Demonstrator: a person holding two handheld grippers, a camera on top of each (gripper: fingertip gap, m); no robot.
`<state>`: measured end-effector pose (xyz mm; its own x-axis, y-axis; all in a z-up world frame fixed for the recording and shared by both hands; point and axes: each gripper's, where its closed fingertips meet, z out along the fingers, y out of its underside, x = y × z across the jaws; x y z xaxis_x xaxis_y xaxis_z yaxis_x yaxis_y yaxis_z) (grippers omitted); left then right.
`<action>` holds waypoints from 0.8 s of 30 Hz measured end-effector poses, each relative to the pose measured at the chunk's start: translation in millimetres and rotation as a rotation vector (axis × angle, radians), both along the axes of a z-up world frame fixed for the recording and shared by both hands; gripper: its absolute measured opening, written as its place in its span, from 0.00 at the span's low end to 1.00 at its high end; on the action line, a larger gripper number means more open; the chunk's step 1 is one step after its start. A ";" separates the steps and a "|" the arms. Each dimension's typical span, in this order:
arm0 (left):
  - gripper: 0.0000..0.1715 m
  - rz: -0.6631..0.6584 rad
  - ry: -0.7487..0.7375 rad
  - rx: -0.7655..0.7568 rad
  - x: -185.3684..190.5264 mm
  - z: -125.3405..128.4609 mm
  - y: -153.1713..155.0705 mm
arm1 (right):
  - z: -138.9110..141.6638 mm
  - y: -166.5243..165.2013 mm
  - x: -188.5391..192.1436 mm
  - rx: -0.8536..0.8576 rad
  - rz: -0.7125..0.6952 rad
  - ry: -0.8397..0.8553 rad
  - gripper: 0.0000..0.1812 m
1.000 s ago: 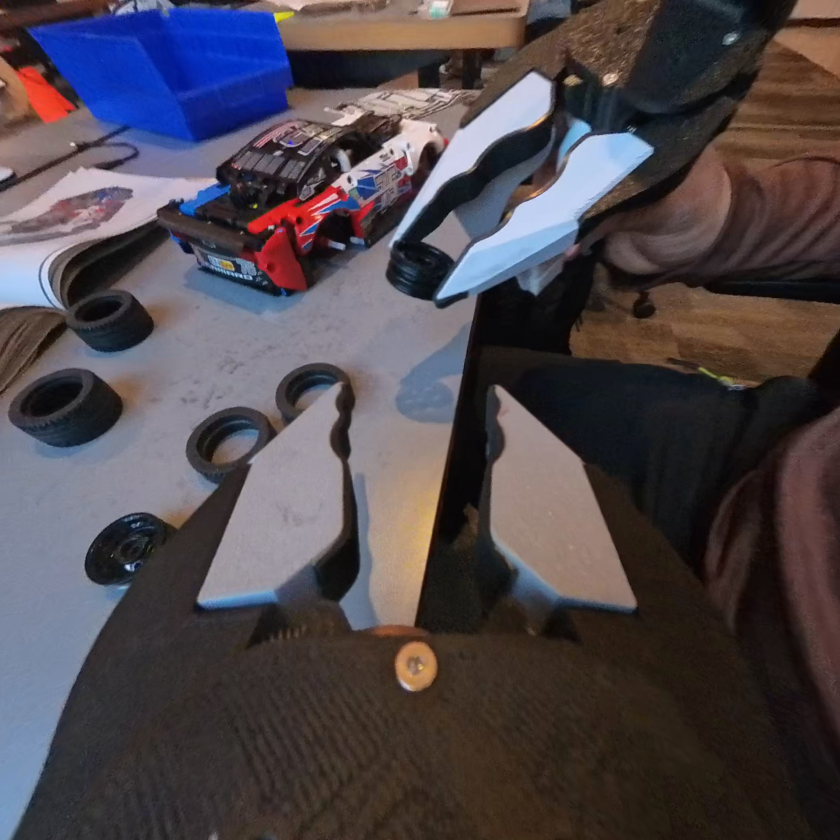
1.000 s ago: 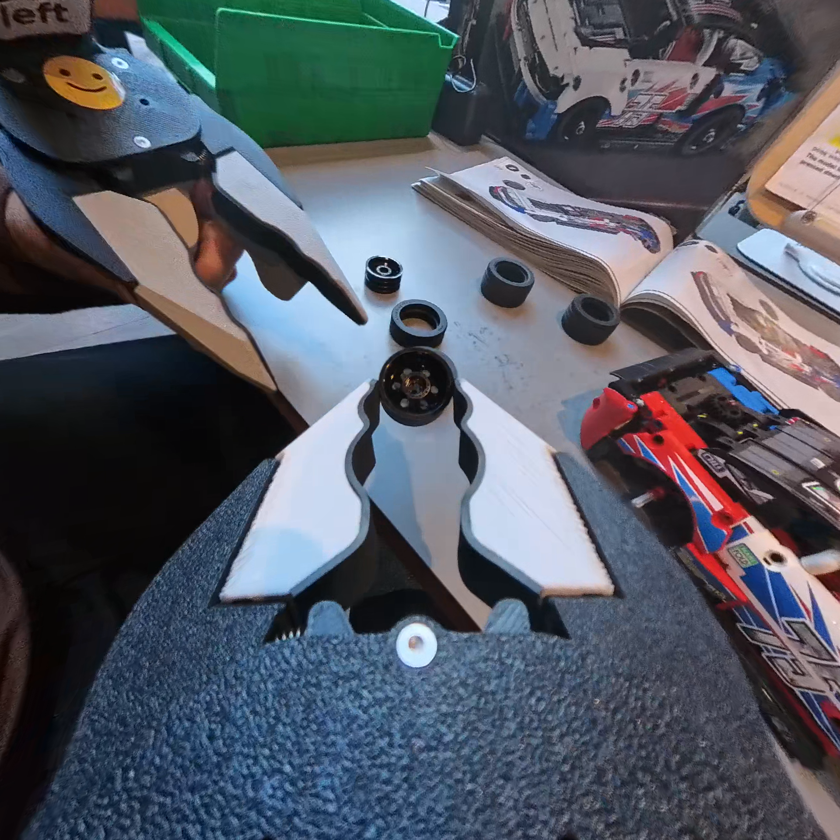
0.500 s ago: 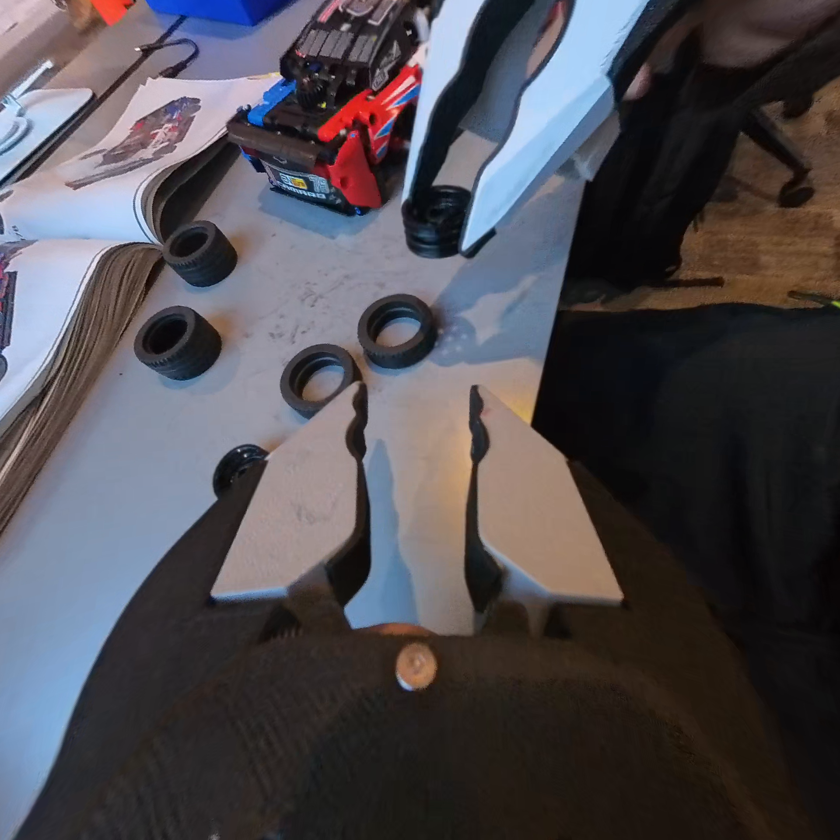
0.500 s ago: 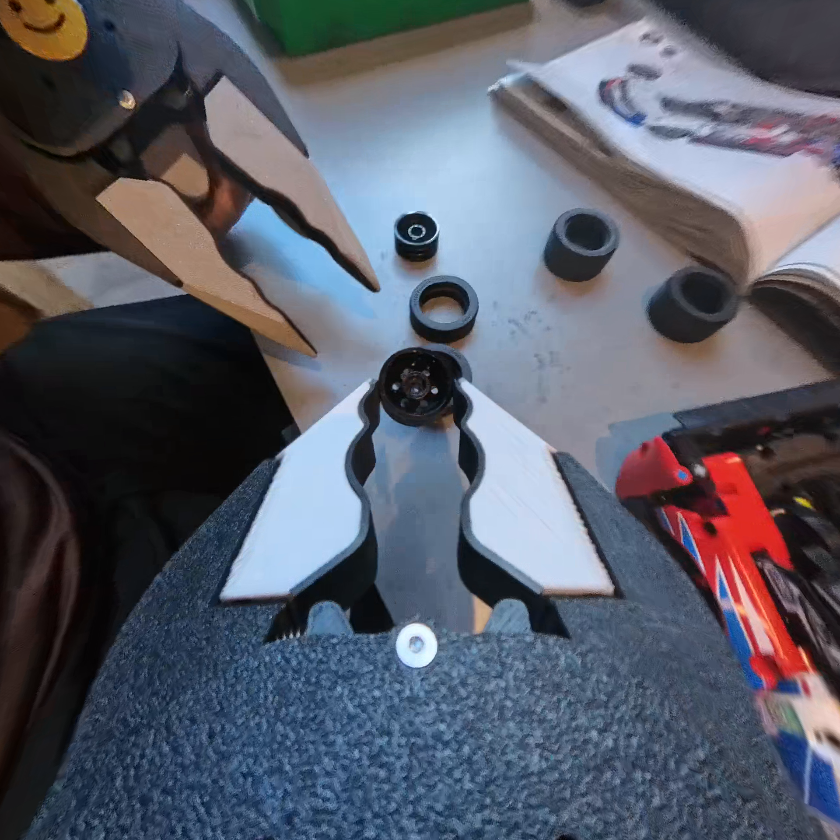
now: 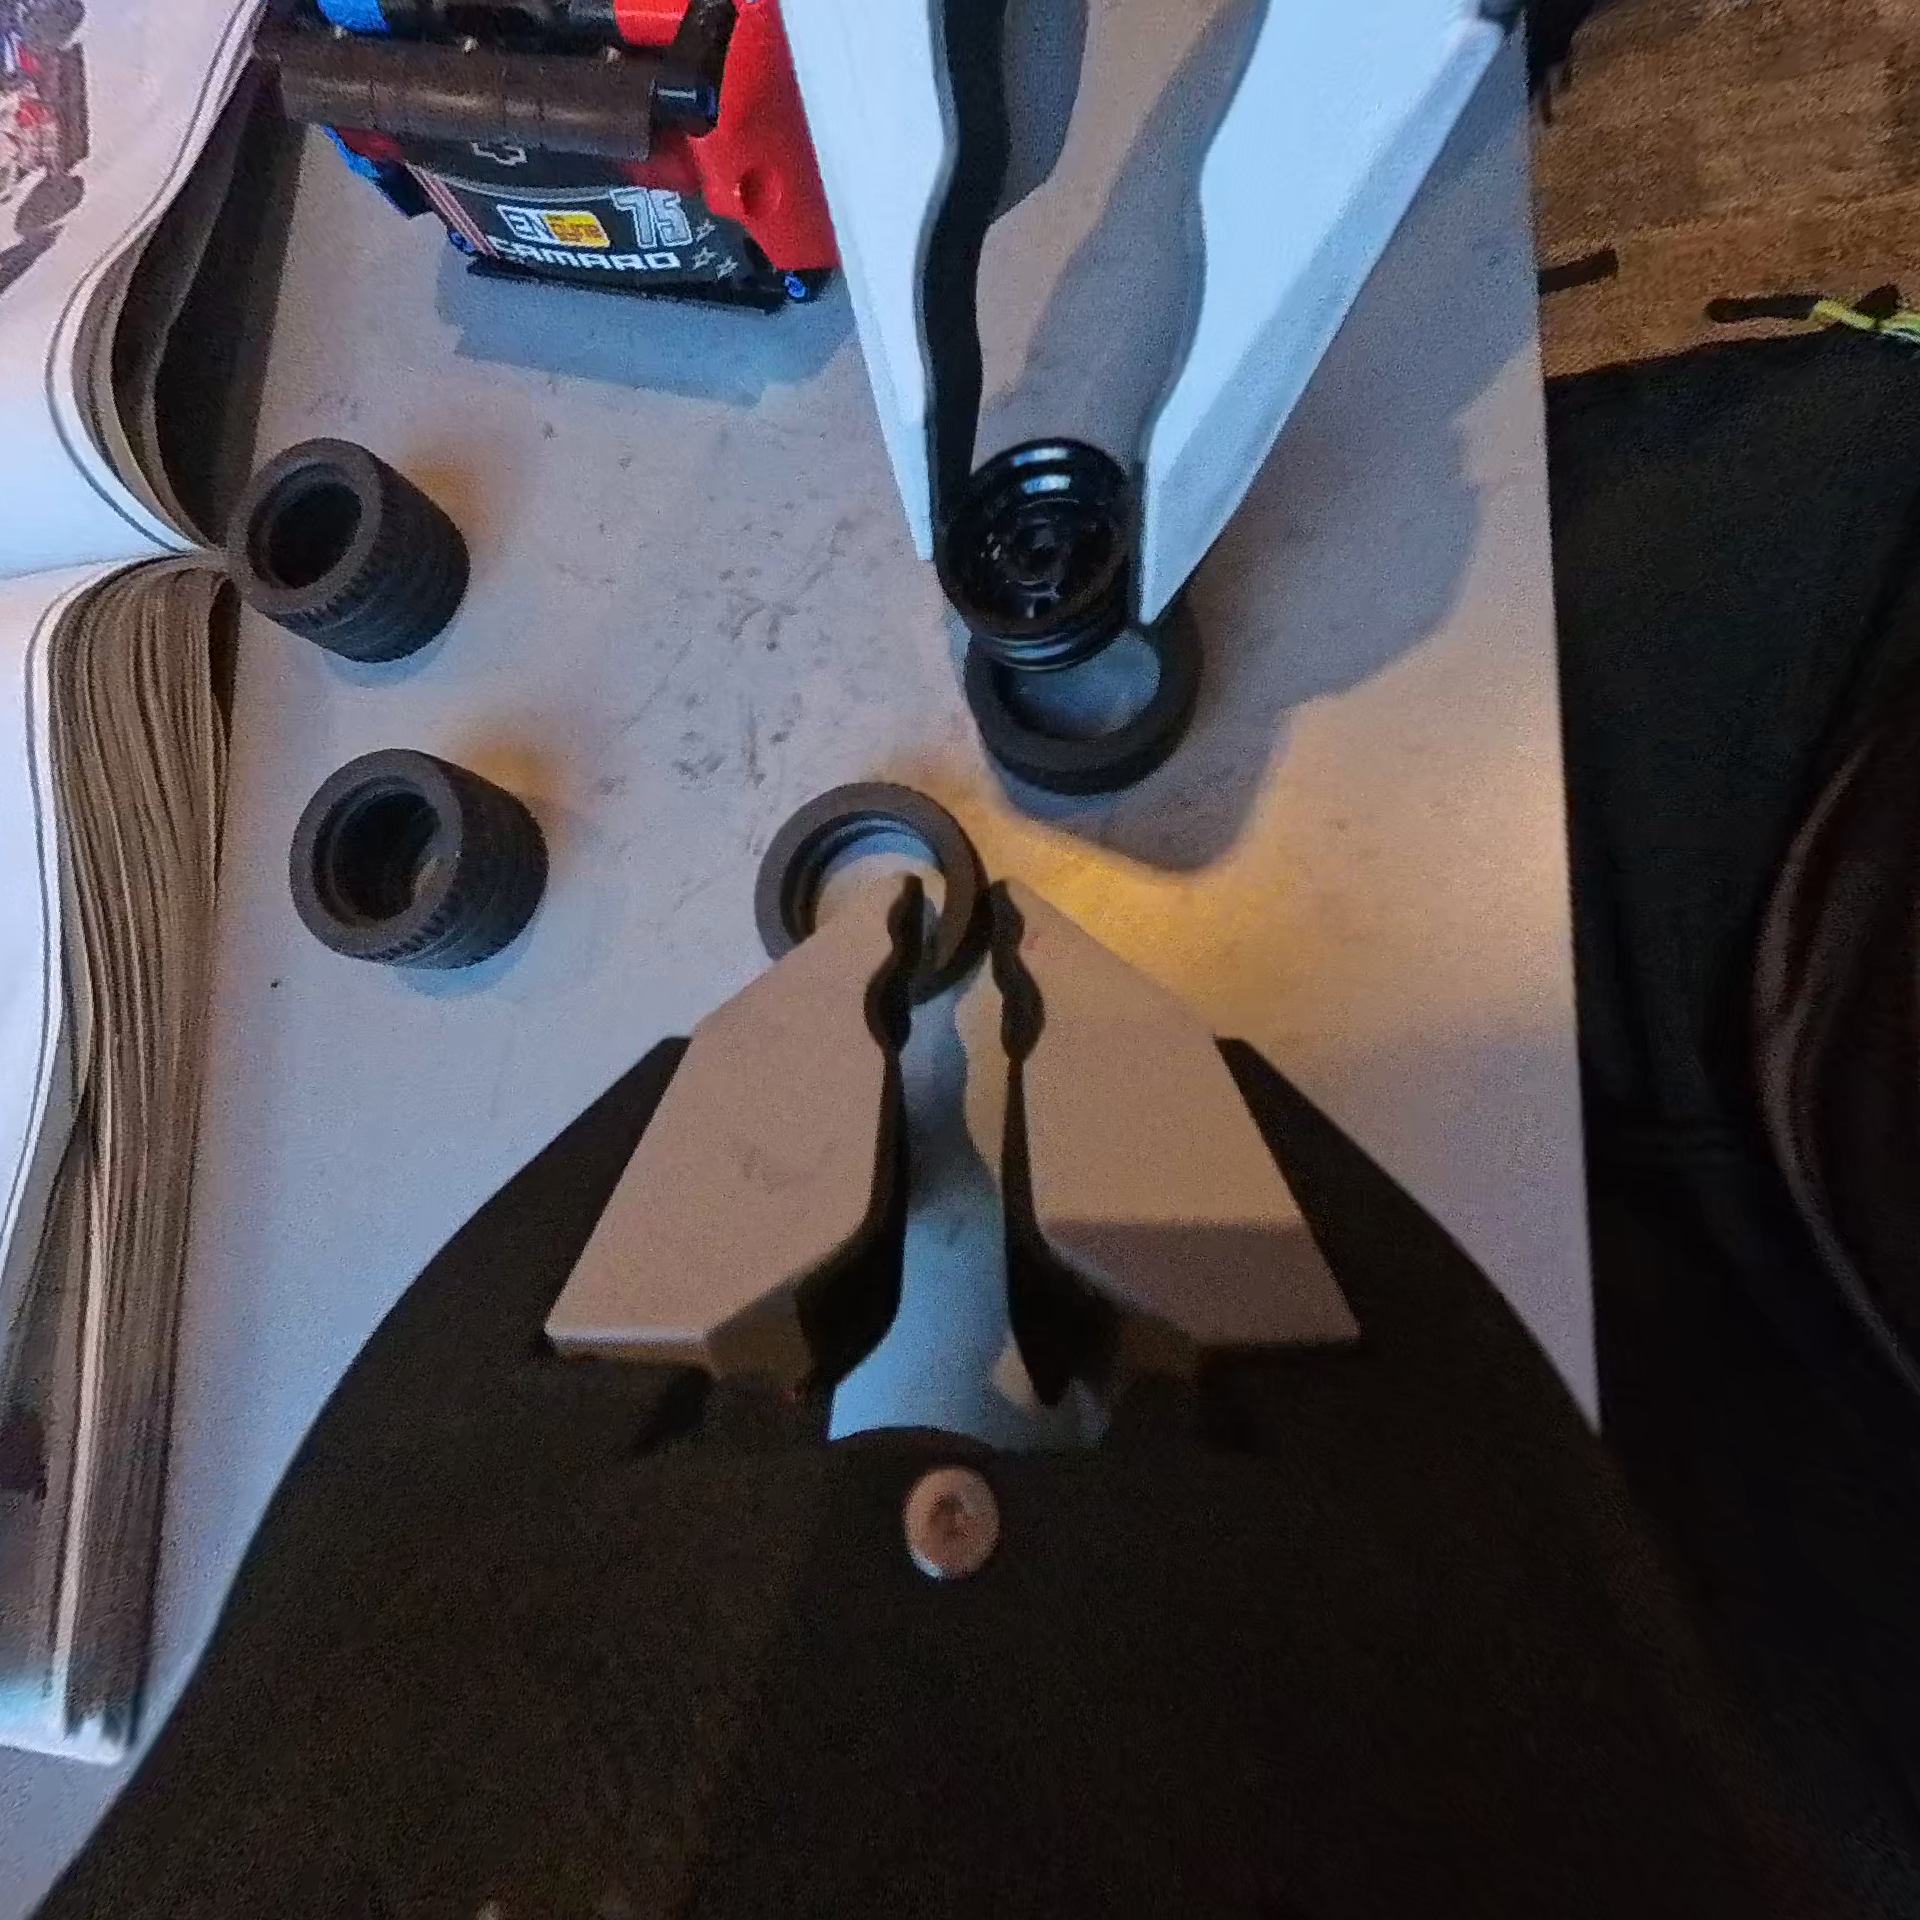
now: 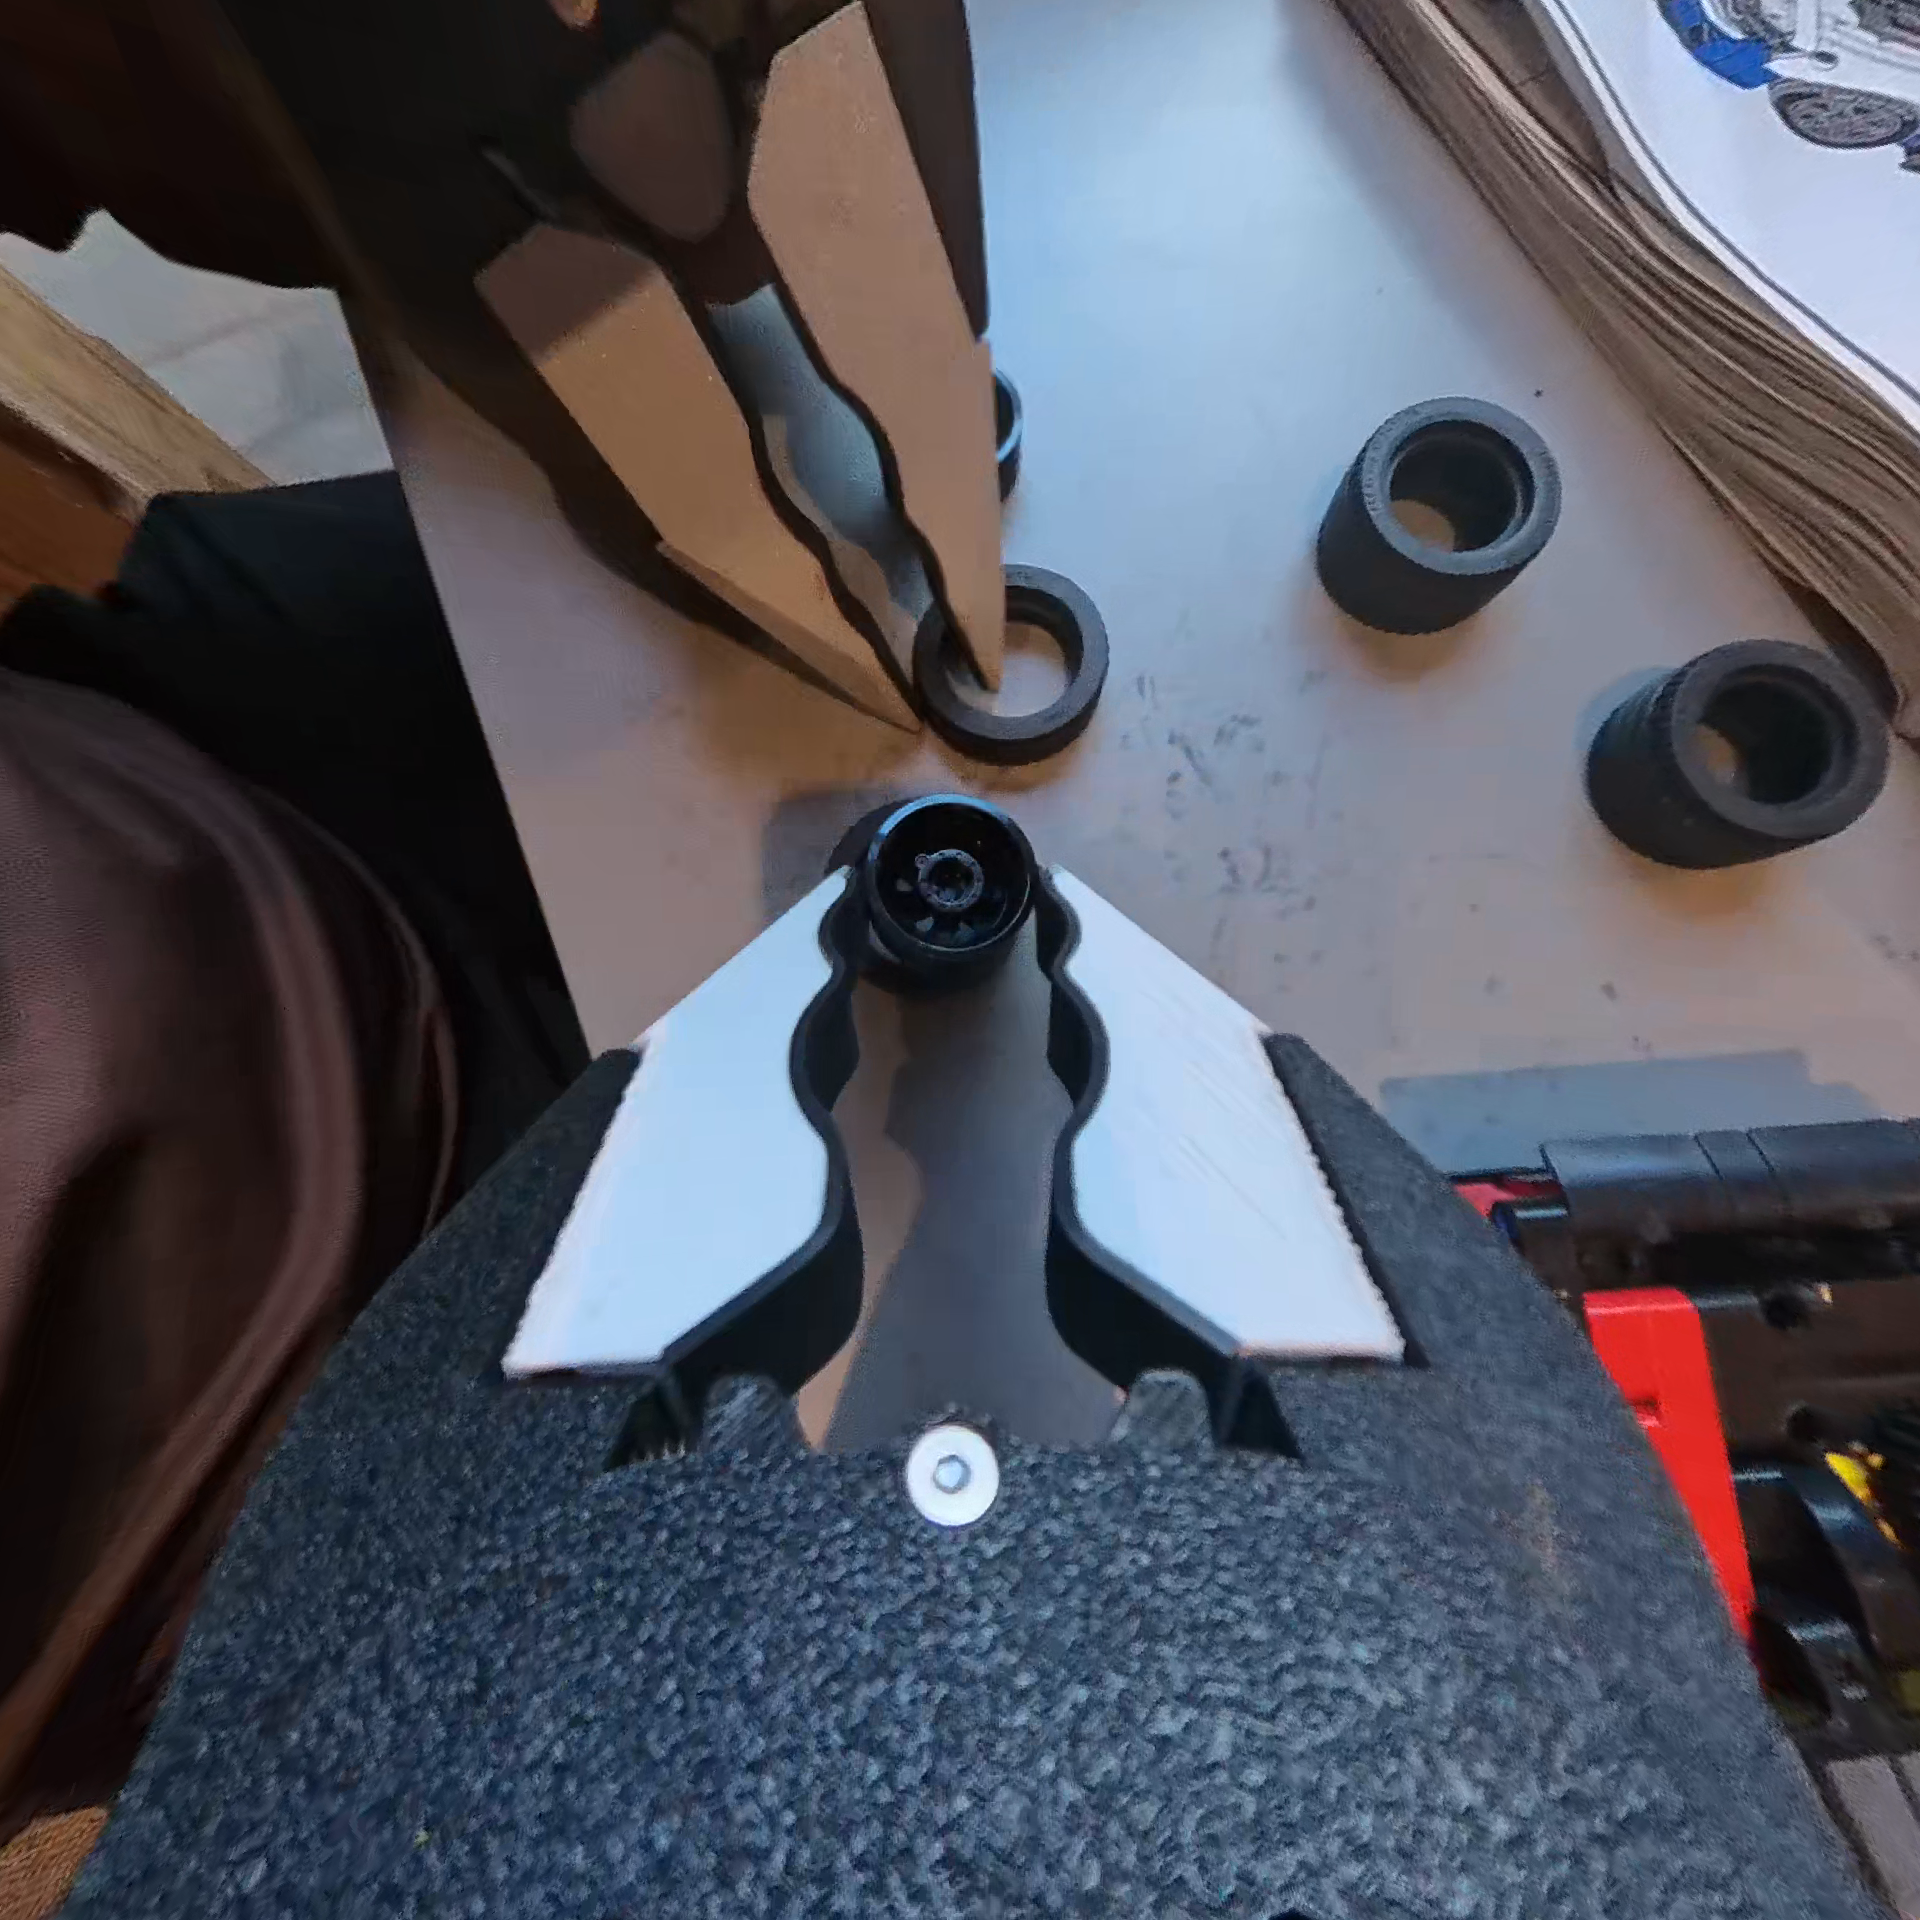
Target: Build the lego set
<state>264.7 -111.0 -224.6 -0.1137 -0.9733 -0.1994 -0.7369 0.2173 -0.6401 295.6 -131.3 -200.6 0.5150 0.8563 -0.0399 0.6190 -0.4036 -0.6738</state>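
Observation:
My right gripper (image 6: 948, 883) is shut on a black wheel rim (image 6: 948, 899). In the left wrist view the right gripper (image 5: 1039, 582) holds this rim (image 5: 1039, 561) just above a thin black tyre (image 5: 1081, 764) lying flat on the grey table. My left gripper (image 5: 956, 904) is nearly closed, with its fingers on either side of the wall of a second thin tyre (image 5: 790, 883). In the right wrist view the left gripper (image 6: 945, 698) has one finger inside that tyre (image 6: 1075, 675) and one outside.
Two wide black tyres (image 5: 348, 561) (image 5: 416, 857) lie to the left, beside the open instruction book (image 5: 104, 935). The red, blue and black Lego car (image 5: 582, 135) stands at the back. Another black rim (image 6: 1006, 436) lies behind the left gripper. The table edge (image 5: 1558, 831) is to the right.
Both grippers have tipped down toward the table. The left jaws have narrowed around the thin tyre's wall. The right gripper has brought the rim down over the other thin tyre.

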 end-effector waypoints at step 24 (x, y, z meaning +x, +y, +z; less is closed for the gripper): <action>0.14 -0.198 -0.180 -0.003 25.3 23.1 -29.8 | -8.5 -2.5 -4.3 0.018 0.082 -0.121 0.17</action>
<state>289.9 -140.8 -201.5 -0.2649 -0.9363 -0.2306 -0.5549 0.3436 -0.7576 291.3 -133.8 -209.1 0.4433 0.8957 0.0337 0.7263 -0.3369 -0.5992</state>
